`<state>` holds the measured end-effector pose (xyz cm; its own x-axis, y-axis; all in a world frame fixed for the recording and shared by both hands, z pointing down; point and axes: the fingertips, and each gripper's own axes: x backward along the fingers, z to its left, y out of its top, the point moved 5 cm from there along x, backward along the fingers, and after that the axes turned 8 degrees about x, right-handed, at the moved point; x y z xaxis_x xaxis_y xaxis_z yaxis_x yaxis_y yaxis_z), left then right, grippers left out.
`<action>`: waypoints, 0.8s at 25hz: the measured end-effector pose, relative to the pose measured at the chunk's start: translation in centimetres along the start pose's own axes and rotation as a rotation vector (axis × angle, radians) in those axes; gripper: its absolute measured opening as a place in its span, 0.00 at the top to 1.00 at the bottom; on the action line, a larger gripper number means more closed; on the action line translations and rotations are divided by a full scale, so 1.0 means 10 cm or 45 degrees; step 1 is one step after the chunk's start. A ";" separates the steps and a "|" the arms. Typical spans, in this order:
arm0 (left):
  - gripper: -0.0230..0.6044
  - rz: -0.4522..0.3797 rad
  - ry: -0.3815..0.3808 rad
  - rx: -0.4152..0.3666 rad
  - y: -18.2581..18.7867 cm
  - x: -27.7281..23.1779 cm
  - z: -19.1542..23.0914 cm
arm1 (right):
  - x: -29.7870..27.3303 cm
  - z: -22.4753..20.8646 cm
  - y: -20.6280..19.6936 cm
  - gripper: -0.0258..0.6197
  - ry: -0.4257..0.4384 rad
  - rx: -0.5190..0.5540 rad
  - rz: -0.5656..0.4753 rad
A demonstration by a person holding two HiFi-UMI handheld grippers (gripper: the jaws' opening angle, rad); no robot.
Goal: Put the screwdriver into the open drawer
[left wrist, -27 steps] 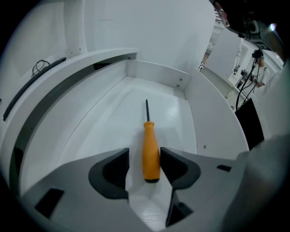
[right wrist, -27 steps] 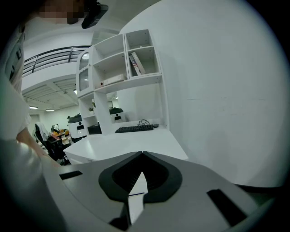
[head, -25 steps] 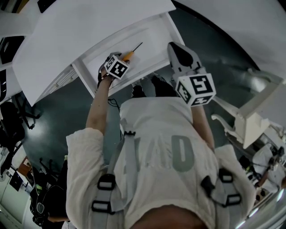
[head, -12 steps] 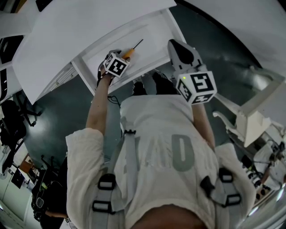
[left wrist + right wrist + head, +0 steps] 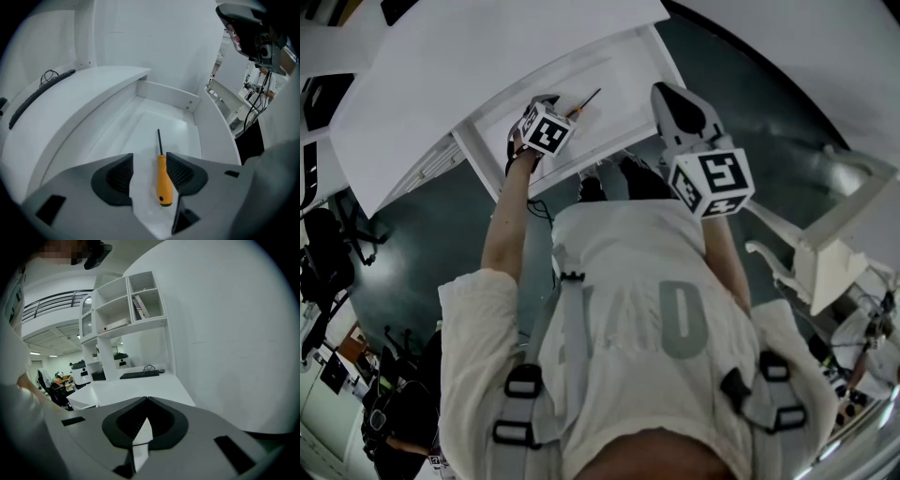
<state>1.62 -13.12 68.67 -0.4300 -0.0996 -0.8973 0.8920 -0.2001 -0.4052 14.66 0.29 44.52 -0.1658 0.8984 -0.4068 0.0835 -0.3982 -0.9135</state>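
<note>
L gripper jaws wide apart. Orange-handled screwdriver lies betw. them on open drawer floor. R gripper jaws closed together, empty. Shirt lettering too faint to read.

From here I see the screwdriver lying on the floor of the open drawer, shaft pointing toward the drawer's back wall. It sits between the spread jaws of my left gripper, closer to the jaw on that view's right. The drawer juts out from under the desk top, which lies behind and to its left. My right gripper, jaws together, is off by the drawer's right end and faces another desk with a keyboard on it and shelves above.
</note>
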 end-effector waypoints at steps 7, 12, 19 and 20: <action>0.64 -0.205 0.149 -0.065 0.66 0.44 0.16 | -0.03 -0.04 0.12 0.95 0.027 0.033 -0.046; 0.64 -0.483 0.214 -0.042 1.19 1.03 0.21 | -0.07 -0.02 0.26 0.95 0.054 0.098 -0.090; 0.79 -0.875 0.374 -0.050 1.67 2.14 0.15 | -0.13 -0.01 0.54 0.95 0.083 0.184 -0.187; 0.81 -0.931 0.407 -0.054 1.71 2.30 0.12 | -0.14 0.00 0.58 0.95 0.090 0.193 -0.201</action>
<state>6.78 -20.03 41.30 -0.8532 0.3280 -0.4056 0.4065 -0.0692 -0.9110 15.37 -3.26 39.82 -0.0951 0.9605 -0.2617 -0.0872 -0.2699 -0.9589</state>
